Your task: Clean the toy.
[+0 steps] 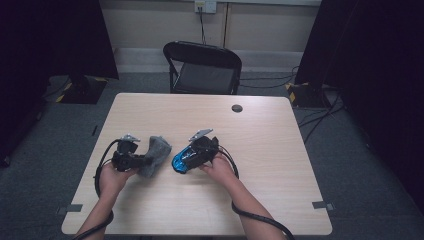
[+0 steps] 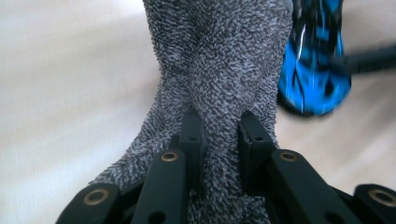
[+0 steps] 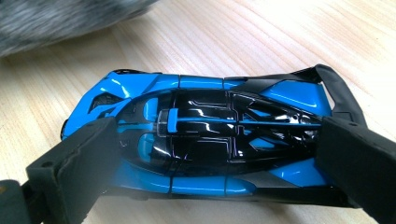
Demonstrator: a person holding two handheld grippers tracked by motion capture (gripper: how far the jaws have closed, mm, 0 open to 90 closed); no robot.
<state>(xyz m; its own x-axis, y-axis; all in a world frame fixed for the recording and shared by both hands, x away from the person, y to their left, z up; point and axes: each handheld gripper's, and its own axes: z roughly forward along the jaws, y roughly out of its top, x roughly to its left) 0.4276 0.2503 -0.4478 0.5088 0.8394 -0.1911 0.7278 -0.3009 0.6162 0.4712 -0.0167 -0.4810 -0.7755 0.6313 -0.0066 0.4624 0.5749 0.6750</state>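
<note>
A fuzzy grey cloth lies on the wooden table, left of centre. My left gripper is shut on its near end. In the left gripper view the jaws pinch a bunched fold of the cloth. A blue and black toy car sits just right of the cloth and appears in the left gripper view as well. My right gripper is closed on it. In the right gripper view the two jaws press on the nose and tail of the car, with the cloth blurred beyond.
A black folding chair stands behind the table's far edge. A dark round cable hole sits near the far edge of the tabletop. Cables trail from both grippers toward the near edge. Black curtains hang at both sides.
</note>
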